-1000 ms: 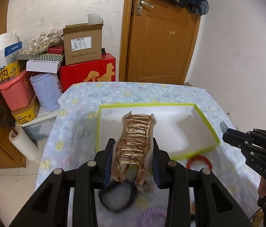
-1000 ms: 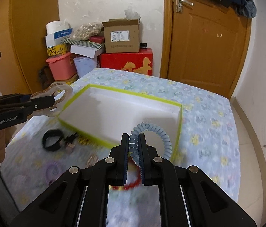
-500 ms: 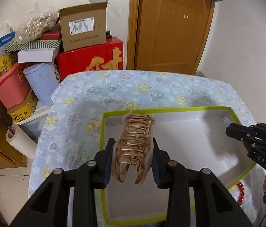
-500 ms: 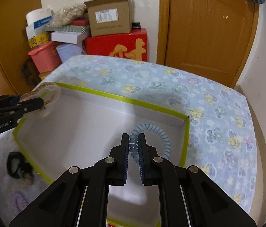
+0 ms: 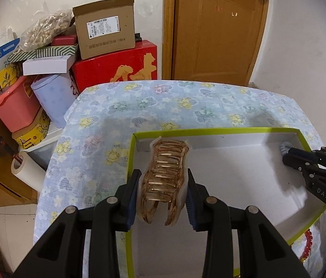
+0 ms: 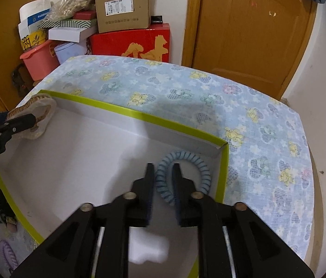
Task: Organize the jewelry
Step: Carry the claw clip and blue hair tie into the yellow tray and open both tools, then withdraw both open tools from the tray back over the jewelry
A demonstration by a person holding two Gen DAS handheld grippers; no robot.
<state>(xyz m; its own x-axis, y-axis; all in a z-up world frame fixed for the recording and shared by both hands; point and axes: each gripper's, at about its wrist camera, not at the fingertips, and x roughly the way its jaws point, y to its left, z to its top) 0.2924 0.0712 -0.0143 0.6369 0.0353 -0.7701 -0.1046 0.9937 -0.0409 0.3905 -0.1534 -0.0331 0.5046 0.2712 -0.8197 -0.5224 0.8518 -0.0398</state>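
The right gripper's (image 6: 161, 178) jaws have just been opening and stand apart around the blue spiral hair tie (image 6: 183, 176), which sits in the far right corner of the green-rimmed white box (image 6: 126, 111). It looks light, springy and easily pinched anywhere on its coil. The left gripper (image 5: 163, 193) clamps a stiff, probably brittle gold claw clip (image 5: 165, 185) by its flat sides over the box's left end.

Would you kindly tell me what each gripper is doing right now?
Left gripper: closed on the gold hair claw.
Right gripper: fingers just opened; the blue coil hair tie sits between them, unpressed.
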